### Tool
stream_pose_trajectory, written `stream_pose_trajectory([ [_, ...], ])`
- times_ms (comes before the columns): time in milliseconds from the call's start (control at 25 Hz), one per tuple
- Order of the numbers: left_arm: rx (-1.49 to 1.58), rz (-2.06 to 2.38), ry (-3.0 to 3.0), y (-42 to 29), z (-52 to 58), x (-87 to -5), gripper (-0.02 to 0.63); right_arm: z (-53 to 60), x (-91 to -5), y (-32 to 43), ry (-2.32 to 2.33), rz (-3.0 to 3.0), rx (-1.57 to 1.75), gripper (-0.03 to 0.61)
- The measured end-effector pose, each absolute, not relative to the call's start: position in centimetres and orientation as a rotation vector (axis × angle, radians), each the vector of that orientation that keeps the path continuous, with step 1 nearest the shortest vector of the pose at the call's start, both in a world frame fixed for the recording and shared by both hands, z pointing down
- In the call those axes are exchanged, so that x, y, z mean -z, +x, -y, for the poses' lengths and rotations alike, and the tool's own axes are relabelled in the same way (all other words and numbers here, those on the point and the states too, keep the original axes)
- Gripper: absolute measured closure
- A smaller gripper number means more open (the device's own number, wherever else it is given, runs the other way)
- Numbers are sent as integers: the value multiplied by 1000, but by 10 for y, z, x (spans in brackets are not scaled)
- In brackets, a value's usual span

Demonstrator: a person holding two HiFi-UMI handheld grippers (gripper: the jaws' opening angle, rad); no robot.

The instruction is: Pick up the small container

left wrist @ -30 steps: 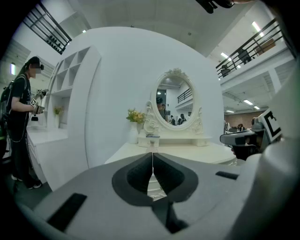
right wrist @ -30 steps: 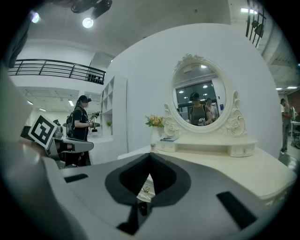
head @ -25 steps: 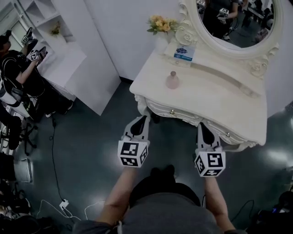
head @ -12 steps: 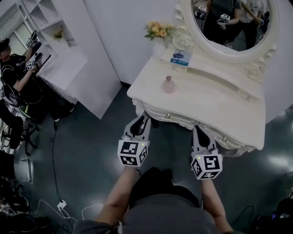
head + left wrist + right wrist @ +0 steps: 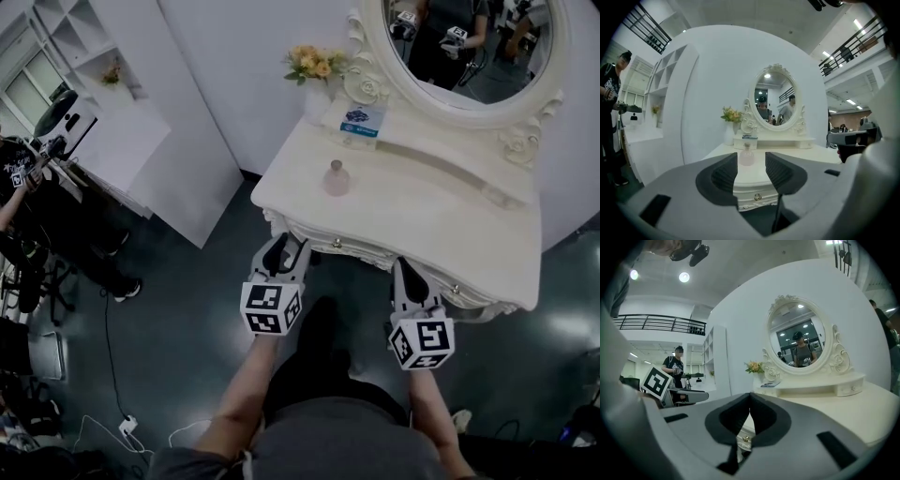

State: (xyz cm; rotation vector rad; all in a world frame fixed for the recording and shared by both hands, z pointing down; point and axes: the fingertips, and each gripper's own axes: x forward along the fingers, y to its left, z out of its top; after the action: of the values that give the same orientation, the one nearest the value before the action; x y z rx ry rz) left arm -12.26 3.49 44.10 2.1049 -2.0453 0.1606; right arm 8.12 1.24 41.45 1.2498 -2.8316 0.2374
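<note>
The small container (image 5: 336,178) is a pale pink bottle with a stopper, upright near the left end of the white dressing table (image 5: 450,225). My left gripper (image 5: 284,251) hovers in front of the table's edge, short of the bottle. Its jaws are opening and nothing is between them. In the left gripper view the bottle (image 5: 746,155) shows through the gap of the left gripper (image 5: 751,158), well ahead of it. My right gripper (image 5: 407,269) is held off the table's front, further right. Seen in its own view, the right gripper (image 5: 750,397) has its tips touching and holds nothing.
An oval mirror (image 5: 469,47) in an ornate frame stands at the table's back, with a vase of flowers (image 5: 315,67) and a blue-printed card (image 5: 361,119) at its left. A white shelf unit (image 5: 141,122) and a person (image 5: 23,178) are at the left. Cables (image 5: 122,422) lie on the dark floor.
The left jaws have gone from shut to apart. Both grippers have drawn slightly closer to the table's front edge. The person at the left has shifted.
</note>
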Motion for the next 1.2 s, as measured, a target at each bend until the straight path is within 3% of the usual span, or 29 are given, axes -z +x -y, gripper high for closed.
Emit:
stream_pose_trajectory([
  [280,-177,2017,2124,-132,5,-449,407,18,-416,72,1278,2819,-254,575],
  [1200,-295,1749,2276,-159,159,-490,371,128,-436,19,1485,2669,-420,575],
])
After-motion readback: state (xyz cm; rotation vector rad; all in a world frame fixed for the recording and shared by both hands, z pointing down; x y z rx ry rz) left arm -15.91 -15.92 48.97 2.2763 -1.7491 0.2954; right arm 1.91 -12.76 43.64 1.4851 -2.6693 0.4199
